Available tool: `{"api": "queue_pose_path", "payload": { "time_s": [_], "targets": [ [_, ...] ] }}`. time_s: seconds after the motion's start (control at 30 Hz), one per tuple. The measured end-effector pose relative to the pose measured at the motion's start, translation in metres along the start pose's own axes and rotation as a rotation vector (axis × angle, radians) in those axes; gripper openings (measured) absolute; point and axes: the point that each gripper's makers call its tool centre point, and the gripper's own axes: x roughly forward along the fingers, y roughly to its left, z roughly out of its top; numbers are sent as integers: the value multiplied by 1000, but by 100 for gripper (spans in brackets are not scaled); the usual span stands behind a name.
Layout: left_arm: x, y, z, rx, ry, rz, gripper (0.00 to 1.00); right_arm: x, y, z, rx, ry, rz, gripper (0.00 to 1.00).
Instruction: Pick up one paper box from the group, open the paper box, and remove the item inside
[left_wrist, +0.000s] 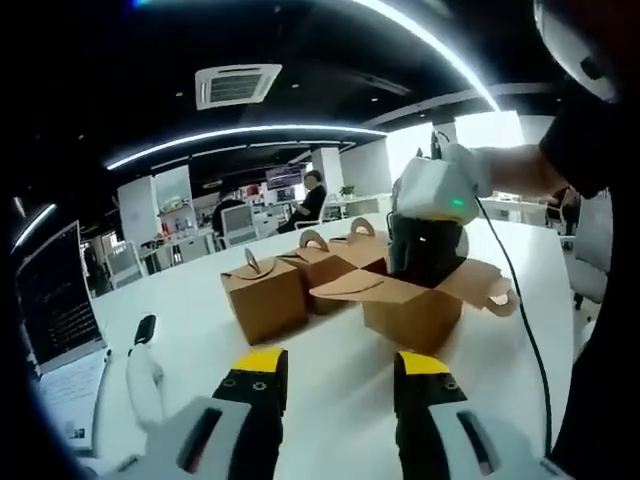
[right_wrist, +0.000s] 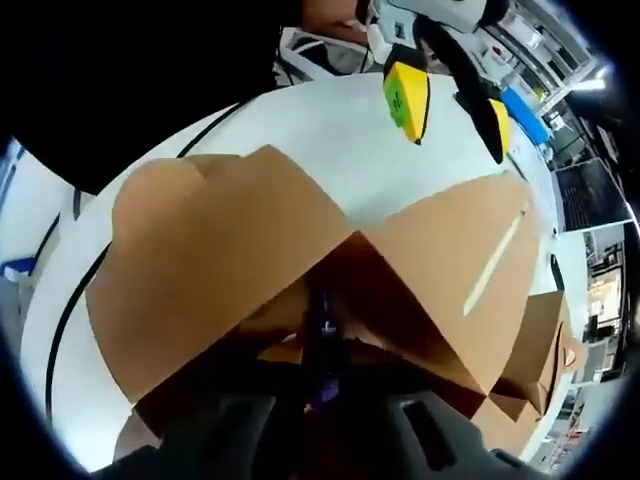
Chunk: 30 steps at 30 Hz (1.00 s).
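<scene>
White office table (left_wrist: 330, 400), brown paper boxes grouped. Opened brown paper box (left_wrist: 410, 305) nearest; right gripper (left_wrist: 425, 240) plunged inside, jaws around a dark item (right_wrist: 320, 340), closure unclear. Left gripper (left_wrist: 340, 385) open, empty. Lift straight, clearing flaps.

A broad white table (left_wrist: 330, 400) stands in an open office. Above it, curved white light strips (left_wrist: 240, 135) cross the dark ceiling beside a square white ceiling vent (left_wrist: 237, 85). Beyond the table's far edge, people sit at desks near what seems to be a monitor (left_wrist: 284, 178). White pillars (left_wrist: 327, 168) rise behind them. A dark laptop screen (left_wrist: 52, 295) stands at the table's left end.
</scene>
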Motion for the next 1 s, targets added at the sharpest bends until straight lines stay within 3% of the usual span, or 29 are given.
{"api": "queue_pose_path", "payload": {
  "time_s": [0.2,0.43,0.83,1.0],
  "targets": [
    [2,-3,4,0,-10,-17,44,0,2,0,-18,22,5,12],
    [2,-4,16,-49,-52,-32,44,-4,0,-2,12,0,-49,12],
    [-2,-11,17,-34,-49,-31,44,-39,-8,7,13,9,-172,11],
    [-4,-13,20,-33,-54,-31,44,-57,-8,10,65,-11,-253,11]
  ]
}}
